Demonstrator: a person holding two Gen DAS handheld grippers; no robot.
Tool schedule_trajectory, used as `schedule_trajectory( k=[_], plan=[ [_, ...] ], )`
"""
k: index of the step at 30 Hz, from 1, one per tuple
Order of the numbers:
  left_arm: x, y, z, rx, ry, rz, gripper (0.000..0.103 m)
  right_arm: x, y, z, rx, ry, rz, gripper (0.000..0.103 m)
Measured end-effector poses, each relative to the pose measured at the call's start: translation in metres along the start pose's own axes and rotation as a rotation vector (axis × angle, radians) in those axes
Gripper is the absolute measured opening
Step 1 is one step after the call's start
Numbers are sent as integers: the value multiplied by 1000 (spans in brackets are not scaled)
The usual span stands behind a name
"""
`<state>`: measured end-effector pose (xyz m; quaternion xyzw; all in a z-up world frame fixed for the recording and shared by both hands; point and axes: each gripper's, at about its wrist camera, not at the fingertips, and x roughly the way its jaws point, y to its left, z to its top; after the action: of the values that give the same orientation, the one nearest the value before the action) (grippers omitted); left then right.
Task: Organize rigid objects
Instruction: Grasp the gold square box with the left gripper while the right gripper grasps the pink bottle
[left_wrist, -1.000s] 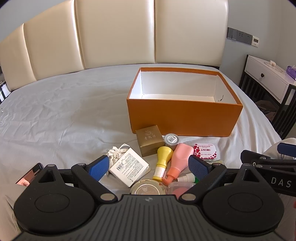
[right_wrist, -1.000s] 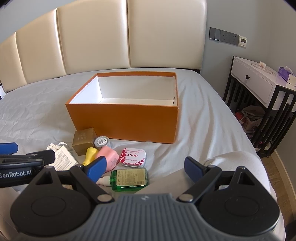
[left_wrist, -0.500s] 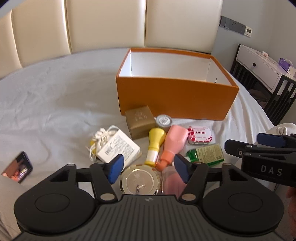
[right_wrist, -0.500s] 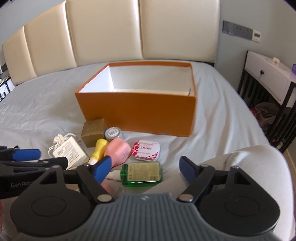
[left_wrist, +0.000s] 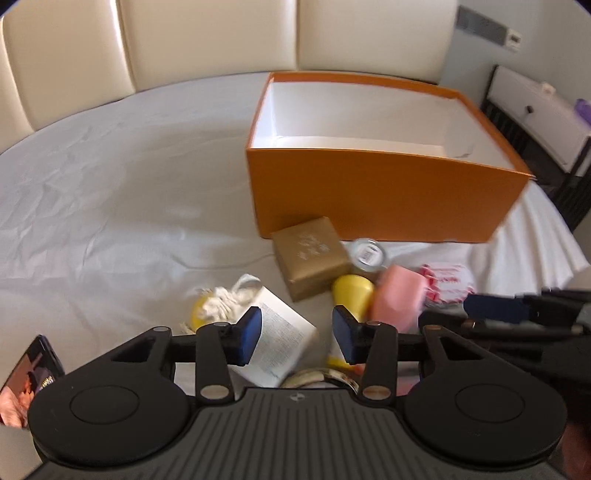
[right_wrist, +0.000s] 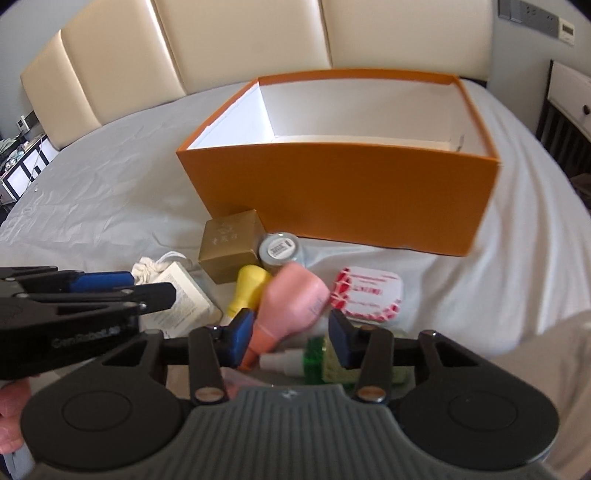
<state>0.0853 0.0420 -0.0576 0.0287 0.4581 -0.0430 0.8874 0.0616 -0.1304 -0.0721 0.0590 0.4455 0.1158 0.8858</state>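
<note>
An open orange box (left_wrist: 384, 192) (right_wrist: 340, 195) stands on the bed, white and bare inside. In front lies a pile: a gold box (left_wrist: 314, 254), a small jar (left_wrist: 369, 253), a yellow bottle (left_wrist: 351, 295), a pink bottle (right_wrist: 295, 302), a red-and-white tin (right_wrist: 369, 293), a green bottle (right_wrist: 325, 362) and a white carton (left_wrist: 284, 336). My left gripper (left_wrist: 295, 336) hovers over the white carton, jaws closing, pads not pressing it. My right gripper (right_wrist: 291, 338) straddles the pink bottle's neck, jaws closing, with no grip seen.
A cloth pouch (left_wrist: 221, 299) lies left of the carton and a round compact (left_wrist: 321, 376) peeks out under the left gripper. A phone (left_wrist: 29, 373) rests at the bed's near left. A white nightstand (right_wrist: 569, 92) stands right of the bed. A padded headboard (left_wrist: 207, 40) rises behind.
Both grippers have moved forward and down towards the pile, and their jaws have narrowed. The objects on the bed have not shifted.
</note>
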Motion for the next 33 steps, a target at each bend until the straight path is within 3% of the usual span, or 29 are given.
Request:
schedule_trajectory(
  k=[7,16,25,33],
  plan=[
    [33,15,19,-10,31,18,61,45,8,18,41,75,-27,46],
    [59,34,24,-56,73,-38,62,78,10,23,47,124,-95,52],
    [64,34,27,-54,89,-59,70,89,6,29,20,145,-84,52],
    [64,37,30,-80,74,-90,82,66,-1,37,20,123,-51,51]
  ],
)
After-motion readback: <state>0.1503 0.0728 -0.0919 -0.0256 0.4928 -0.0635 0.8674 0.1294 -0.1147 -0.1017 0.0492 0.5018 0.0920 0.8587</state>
